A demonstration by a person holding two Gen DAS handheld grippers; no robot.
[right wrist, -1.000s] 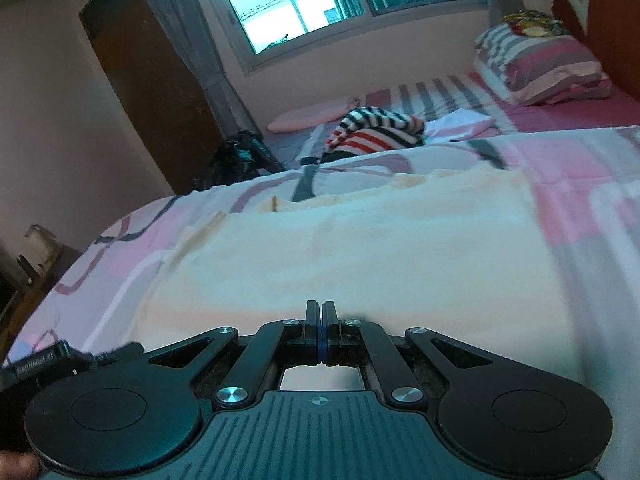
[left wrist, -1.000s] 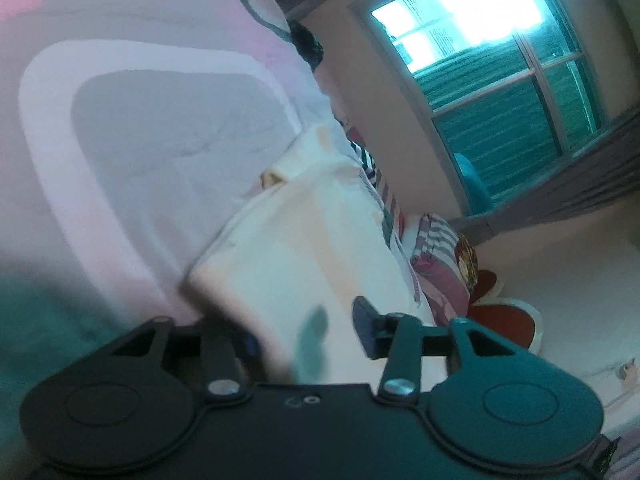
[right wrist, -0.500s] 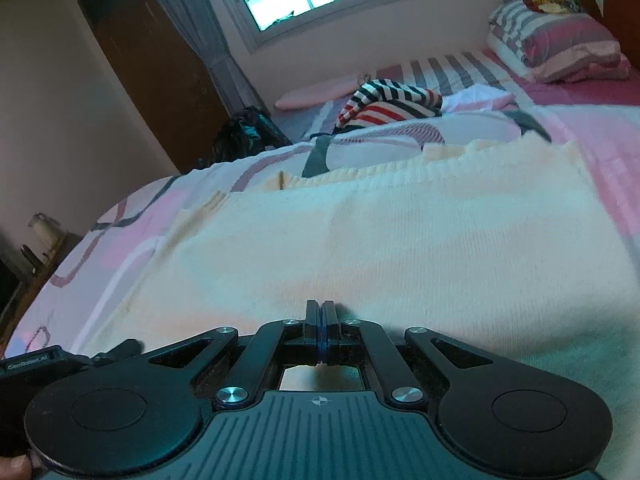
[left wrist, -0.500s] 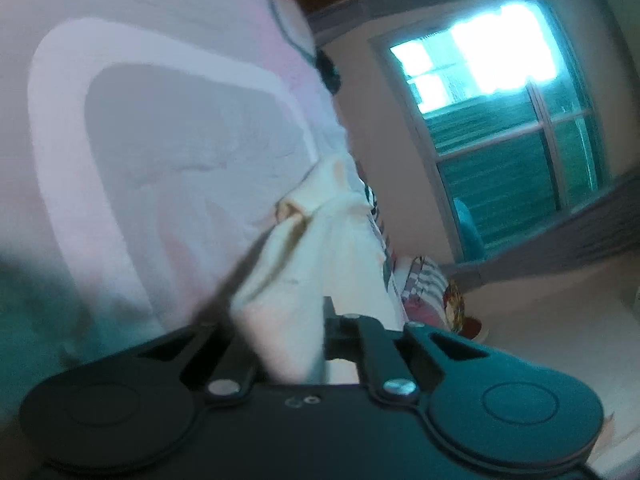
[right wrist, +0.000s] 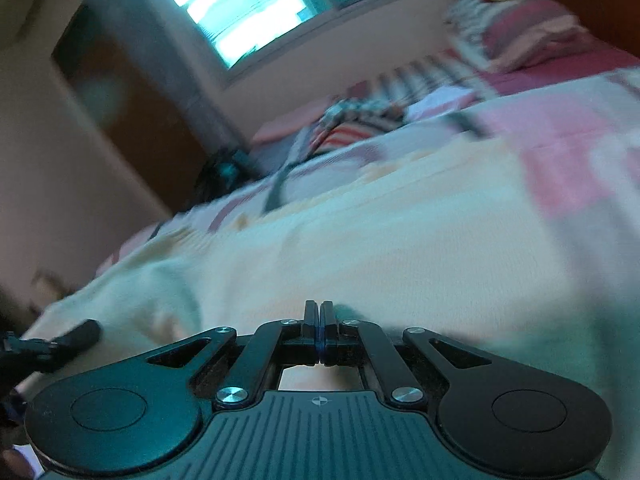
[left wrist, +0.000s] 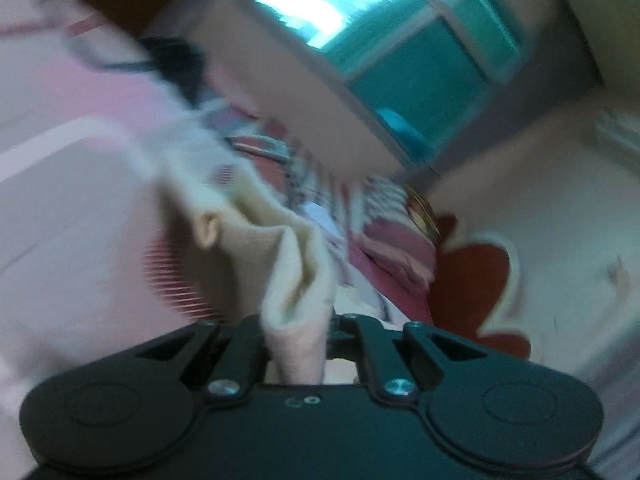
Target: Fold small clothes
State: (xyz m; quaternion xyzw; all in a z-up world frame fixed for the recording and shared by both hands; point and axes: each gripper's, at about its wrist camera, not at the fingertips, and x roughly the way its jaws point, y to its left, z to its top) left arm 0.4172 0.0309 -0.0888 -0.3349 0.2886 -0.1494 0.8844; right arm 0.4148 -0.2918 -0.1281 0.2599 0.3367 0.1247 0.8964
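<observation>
A cream knit garment [right wrist: 380,248] lies spread on the pink patterned bedspread [right wrist: 560,152]. My left gripper [left wrist: 298,320] is shut on one bunched corner of the garment [left wrist: 296,272], and that corner hangs lifted off the bed in folds. In the right wrist view the same gripper shows as a dark finger [right wrist: 60,344] at the garment's left edge. My right gripper [right wrist: 319,316] is shut, its fingertips pressed together low over the garment's near edge. No cloth shows between them. Both views are blurred by motion.
A heap of striped clothes [right wrist: 352,128] lies farther up the bed, with striped pillows [right wrist: 532,32] at a red headboard [left wrist: 472,280]. A window [left wrist: 400,20] is beyond the bed. A dark bag [right wrist: 224,172] sits by a brown door [right wrist: 120,100].
My left gripper has closed on the garment's corner, risen and rolled, pulling the cloth up off the bed. My right gripper stayed shut, shifted a little and tilted.
</observation>
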